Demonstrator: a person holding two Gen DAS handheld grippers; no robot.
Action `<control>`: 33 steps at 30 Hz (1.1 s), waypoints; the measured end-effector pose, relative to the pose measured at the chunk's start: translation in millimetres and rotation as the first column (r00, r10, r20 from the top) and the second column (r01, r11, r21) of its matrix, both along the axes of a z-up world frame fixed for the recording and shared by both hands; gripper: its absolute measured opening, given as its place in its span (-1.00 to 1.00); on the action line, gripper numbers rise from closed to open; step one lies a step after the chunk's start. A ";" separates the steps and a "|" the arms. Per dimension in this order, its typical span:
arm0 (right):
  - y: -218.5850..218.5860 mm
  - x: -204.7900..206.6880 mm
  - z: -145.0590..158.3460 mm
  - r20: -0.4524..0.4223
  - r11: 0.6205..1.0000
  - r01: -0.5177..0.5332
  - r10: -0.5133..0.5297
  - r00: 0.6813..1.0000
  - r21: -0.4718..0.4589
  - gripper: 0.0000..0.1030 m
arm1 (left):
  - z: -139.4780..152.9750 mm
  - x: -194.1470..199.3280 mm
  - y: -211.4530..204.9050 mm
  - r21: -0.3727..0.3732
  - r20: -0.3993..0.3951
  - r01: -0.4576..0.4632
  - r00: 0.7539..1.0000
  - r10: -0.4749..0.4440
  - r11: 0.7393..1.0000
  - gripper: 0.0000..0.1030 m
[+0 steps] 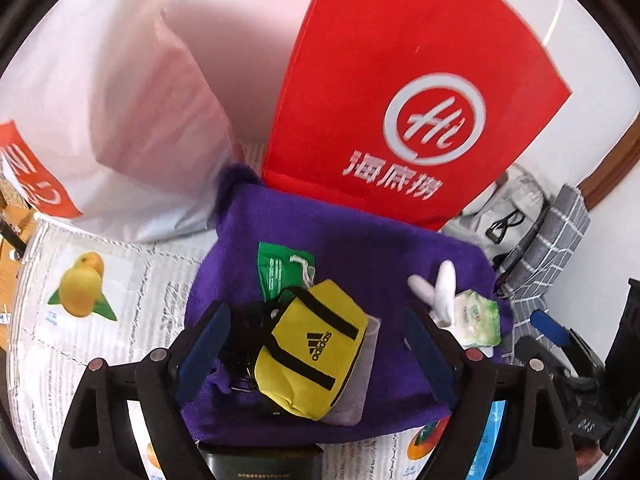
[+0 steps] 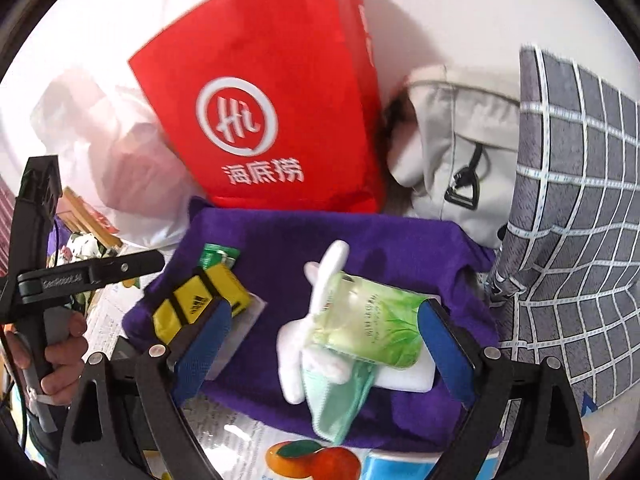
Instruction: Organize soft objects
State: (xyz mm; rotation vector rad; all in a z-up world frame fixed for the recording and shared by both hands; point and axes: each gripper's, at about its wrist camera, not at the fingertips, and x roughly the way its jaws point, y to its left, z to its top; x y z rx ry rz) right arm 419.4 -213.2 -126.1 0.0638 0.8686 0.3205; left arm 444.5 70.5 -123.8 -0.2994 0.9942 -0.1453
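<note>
the small yellow fabric pouch with black straps (image 1: pixel 316 350) is laid diagonally on the purple plush cloth (image 1: pixel 360 248); both the left gripper (image 1: pixel 316 356) and right gripper (image 2: pixel 324 344) are spread wide, nothing grasped.

A fruit-printed mat (image 1: pixel 100 312) covers the table, whose bare wood shows only at the far left edge. On the mat lie a purple cloth (image 1: pixel 360 248) in the middle, a red paper bag (image 1: pixel 380 60) behind it, and a white plastic bag (image 1: pixel 100 120) at the far left.
</note>
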 end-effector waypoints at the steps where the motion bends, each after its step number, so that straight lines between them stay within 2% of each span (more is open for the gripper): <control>1: 1.7 -4.7 2.9 0.009 1.000 -0.001 0.001 1.000 -0.005 0.81 | 3.5 -2.0 0.9 -0.008 0.022 0.005 1.000 -0.005 1.000 0.69; 6: 10.1 -39.0 0.3 0.004 0.998 -0.016 0.016 1.000 -0.056 0.81 | 23.1 -14.9 -1.0 -0.008 0.126 0.022 0.992 -0.021 1.000 0.69; 8: 11.2 -59.6 -3.6 -0.013 0.995 0.001 -0.003 1.000 -0.095 0.68 | 30.7 -18.6 -5.8 -0.005 0.150 0.026 0.988 -0.025 1.000 0.68; 11: 6.7 -89.8 -9.0 -0.059 0.997 0.003 -0.008 0.998 -0.079 0.44 | 39.4 -24.6 -13.3 -0.048 0.169 0.039 0.985 -0.030 0.998 0.68; 13: 5.5 -115.2 -15.3 -0.095 0.998 0.006 -0.012 0.995 -0.065 0.35 | 45.1 -28.6 -21.8 -0.048 0.169 0.061 0.984 -0.052 0.997 0.68; 17: 8.6 -171.2 -24.2 -0.124 0.997 -0.007 -0.002 0.992 -0.072 0.35 | 58.4 -40.9 -38.4 -0.022 0.177 0.109 0.979 -0.104 0.994 0.68; 22: 20.6 -229.9 -47.4 -0.158 0.993 -0.069 0.054 0.986 -0.092 0.37 | 81.2 -66.6 -49.0 -0.040 0.243 0.146 0.961 -0.132 0.989 0.68; 27: 31.3 -253.3 -76.6 -0.196 0.985 -0.140 0.119 0.973 -0.097 0.44 | 98.1 -87.6 -64.0 -0.015 0.290 0.188 0.941 -0.175 0.982 0.69; 28: 33.3 -255.3 -80.8 -0.200 0.982 -0.150 0.125 0.972 -0.111 0.49 | 99.2 -91.0 -65.9 -0.009 0.292 0.195 0.939 -0.184 0.981 0.69; 33: 48.8 -264.0 -104.2 -0.227 0.944 -0.250 0.201 0.953 -0.217 0.49 | 103.5 -99.2 -80.8 0.035 0.293 0.241 0.926 -0.240 0.970 0.69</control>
